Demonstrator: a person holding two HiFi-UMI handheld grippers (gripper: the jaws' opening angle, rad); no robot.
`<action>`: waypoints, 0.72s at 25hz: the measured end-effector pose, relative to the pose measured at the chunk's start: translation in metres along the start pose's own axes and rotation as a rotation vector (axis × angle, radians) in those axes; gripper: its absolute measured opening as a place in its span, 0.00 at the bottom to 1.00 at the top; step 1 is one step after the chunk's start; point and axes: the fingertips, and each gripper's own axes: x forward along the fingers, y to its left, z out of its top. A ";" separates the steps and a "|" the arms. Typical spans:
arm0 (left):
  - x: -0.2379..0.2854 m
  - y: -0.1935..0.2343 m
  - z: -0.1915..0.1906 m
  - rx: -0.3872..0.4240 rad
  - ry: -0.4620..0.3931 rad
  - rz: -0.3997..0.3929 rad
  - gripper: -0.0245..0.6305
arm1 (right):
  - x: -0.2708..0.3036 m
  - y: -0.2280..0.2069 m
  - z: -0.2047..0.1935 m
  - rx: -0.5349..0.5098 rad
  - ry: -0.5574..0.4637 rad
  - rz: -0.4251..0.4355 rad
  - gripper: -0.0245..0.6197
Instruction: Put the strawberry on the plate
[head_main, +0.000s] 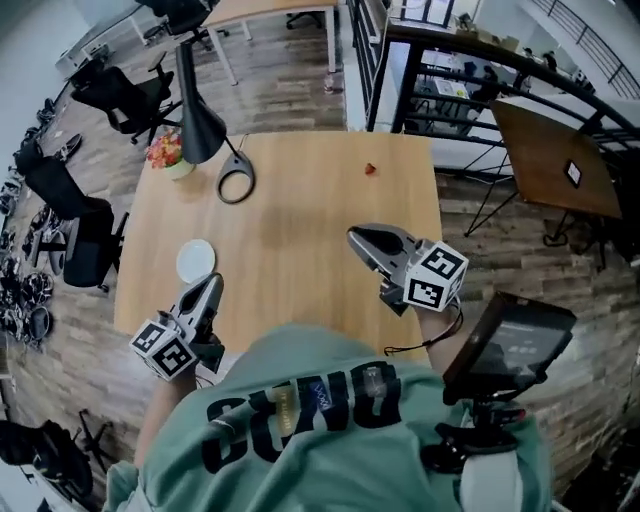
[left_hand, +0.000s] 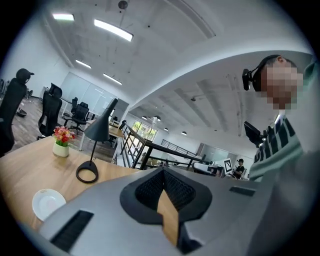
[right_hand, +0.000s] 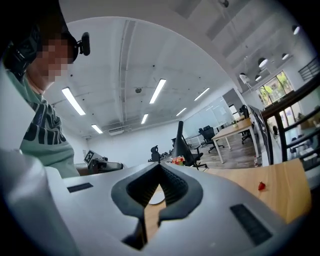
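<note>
A small red strawberry (head_main: 370, 168) lies on the far right part of the wooden table (head_main: 300, 250); the right gripper view shows the strawberry (right_hand: 261, 186) off to the right. The white plate (head_main: 196, 260) sits near the table's left front, also seen low left as the plate (left_hand: 47, 202) in the left gripper view. My left gripper (head_main: 213, 283) hovers just behind the plate, shut and empty (left_hand: 163, 170). My right gripper (head_main: 352, 238) is over the table's right front, well short of the strawberry, shut with nothing in it (right_hand: 160, 165).
A black desk lamp with a ring base (head_main: 236, 185) and a pot of flowers (head_main: 168, 152) stand at the table's far left. Office chairs (head_main: 85, 235) stand left of the table, and a railing (head_main: 480, 60) and another table (head_main: 550, 160) are to the right.
</note>
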 end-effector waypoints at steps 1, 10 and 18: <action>0.007 -0.001 -0.002 0.004 0.013 0.005 0.04 | 0.001 -0.006 -0.006 0.012 0.004 0.013 0.04; 0.066 0.015 -0.031 -0.007 0.111 -0.053 0.04 | -0.006 -0.049 -0.055 0.083 0.040 -0.050 0.05; 0.101 0.050 -0.022 -0.001 0.148 -0.251 0.04 | 0.011 -0.042 -0.058 0.072 0.063 -0.257 0.05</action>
